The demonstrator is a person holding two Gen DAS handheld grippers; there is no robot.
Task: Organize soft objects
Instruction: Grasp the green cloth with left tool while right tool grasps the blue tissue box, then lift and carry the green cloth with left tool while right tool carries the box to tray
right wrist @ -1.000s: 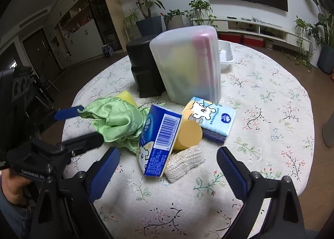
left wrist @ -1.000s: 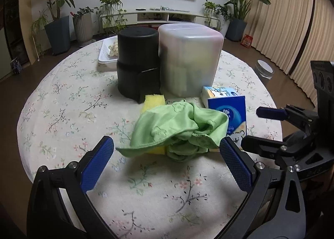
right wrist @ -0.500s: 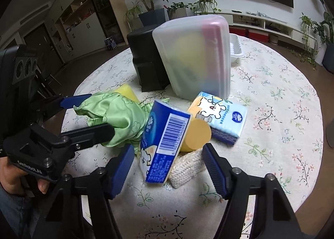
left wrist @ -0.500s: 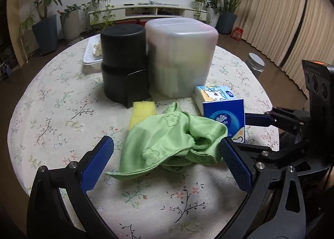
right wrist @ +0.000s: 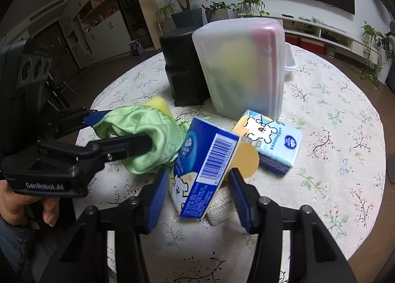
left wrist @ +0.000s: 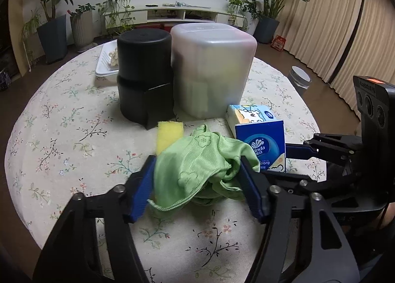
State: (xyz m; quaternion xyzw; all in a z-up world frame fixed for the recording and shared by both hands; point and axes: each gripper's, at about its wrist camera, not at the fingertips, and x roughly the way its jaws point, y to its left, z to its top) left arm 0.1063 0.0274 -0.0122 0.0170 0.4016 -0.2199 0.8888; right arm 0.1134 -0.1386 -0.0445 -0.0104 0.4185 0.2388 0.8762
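- The left tongs [left wrist: 197,181] are closing, and both pads already press into the green cloth [left wrist: 200,162] bunched between them near the near edge of the table [left wrist: 61,134].
- The right tongs [right wrist: 196,192] are closing around the tilted blue tissue pack [right wrist: 205,171]; the pads seem not to press it yet.
- Farther toward the middle stand a yellow sponge [left wrist: 170,134], a black container [left wrist: 144,77] and a frosted box [left wrist: 212,70].

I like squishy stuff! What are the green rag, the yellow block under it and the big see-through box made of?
The green rag looks like soft microfibre cloth: fine ribs, a slight sheen, stitched flowers, floppy folds. The yellow block seems to be foam sponge, matte and a bit grainy. The big see-through box looks like frosted plastic: smooth, cloudy walls with blurry coloured shapes showing through.
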